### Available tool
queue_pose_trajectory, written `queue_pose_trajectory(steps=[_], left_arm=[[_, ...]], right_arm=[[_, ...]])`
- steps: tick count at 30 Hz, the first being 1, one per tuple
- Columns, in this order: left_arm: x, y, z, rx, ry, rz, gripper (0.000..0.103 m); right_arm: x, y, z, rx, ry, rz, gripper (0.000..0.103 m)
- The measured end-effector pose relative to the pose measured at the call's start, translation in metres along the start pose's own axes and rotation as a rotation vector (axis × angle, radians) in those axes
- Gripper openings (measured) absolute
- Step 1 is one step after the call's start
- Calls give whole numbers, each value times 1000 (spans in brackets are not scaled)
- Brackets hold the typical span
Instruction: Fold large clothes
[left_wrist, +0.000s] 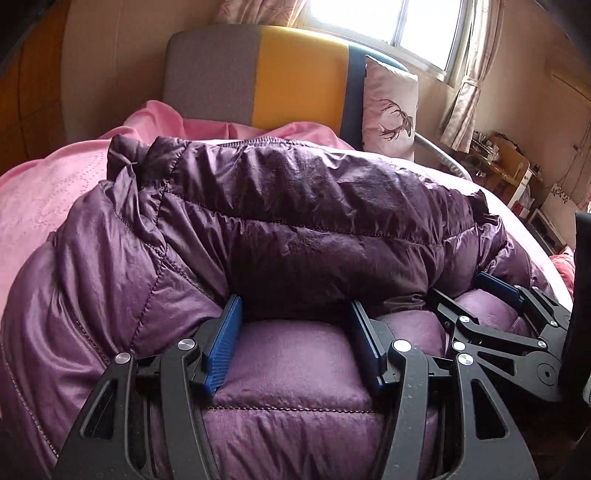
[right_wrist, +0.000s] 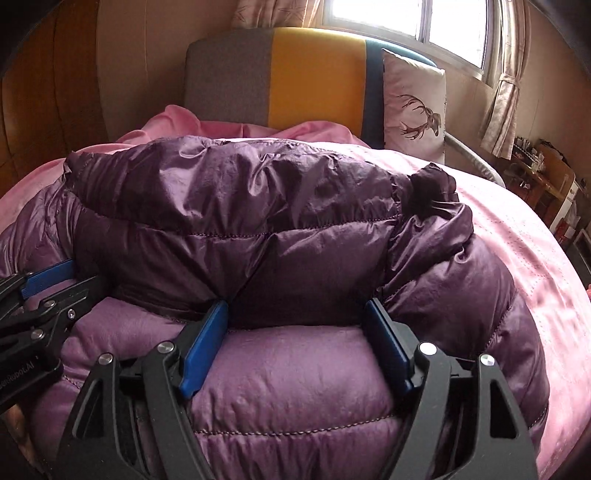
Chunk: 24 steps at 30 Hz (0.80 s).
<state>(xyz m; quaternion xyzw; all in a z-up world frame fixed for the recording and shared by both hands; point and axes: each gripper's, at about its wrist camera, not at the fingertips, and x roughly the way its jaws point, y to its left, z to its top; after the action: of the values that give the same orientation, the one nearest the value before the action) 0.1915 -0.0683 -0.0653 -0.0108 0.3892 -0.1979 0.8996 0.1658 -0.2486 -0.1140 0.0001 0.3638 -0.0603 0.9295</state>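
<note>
Purple down jacket (left_wrist: 280, 221) lies across the bed, on a pink bedspread (left_wrist: 48, 192); a darker quilted part is folded over onto the lighter quilted body nearest the cameras. Its folded edge runs crosswise just at the fingertips of both tongs.

Headboard (left_wrist: 258, 74) behind, in grey, yellow and dark blue panels. White pillow with a deer print (left_wrist: 389, 110) stands upright against its right end. Window with pale curtains (left_wrist: 469, 85) beyond, cluttered furniture at far right.

Left tongs (left_wrist: 293, 314): jaws apart, blue pads on either side of a puffed quilt section, nothing pinched between them. Right tongs (right_wrist: 295, 317): jaws wide apart, likewise straddling a puffed section without gripping; fingertips touch the folded edge. Both tongs sit side by side, close, above the jacket's near part.
</note>
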Motion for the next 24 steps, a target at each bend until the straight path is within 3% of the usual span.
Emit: queue_pose_trajectory(steps=[8, 12, 15, 20, 22, 24], left_arm=[[-21, 5, 6, -19, -6, -36, 56], [-44, 6, 5, -32, -50, -54, 57], [-48, -4, 0, 6, -68, -27, 57], [-24, -12, -13, 80, -2, 28, 59], [-25, -10, -12, 66, 11, 23, 59], [-32, -8, -8, 47, 7, 17, 59]], right_arm=[[-30, -16, 5, 36, -5, 27, 78], [-55, -41, -4, 95, -50, -20, 83], [-57, -61, -15, 132, -25, -51, 83], [-64, -75, -27, 141, -19, -57, 87], [-77, -86, -30, 182, -29, -54, 96], [-88, -106, -39, 253, -31, -37, 99]])
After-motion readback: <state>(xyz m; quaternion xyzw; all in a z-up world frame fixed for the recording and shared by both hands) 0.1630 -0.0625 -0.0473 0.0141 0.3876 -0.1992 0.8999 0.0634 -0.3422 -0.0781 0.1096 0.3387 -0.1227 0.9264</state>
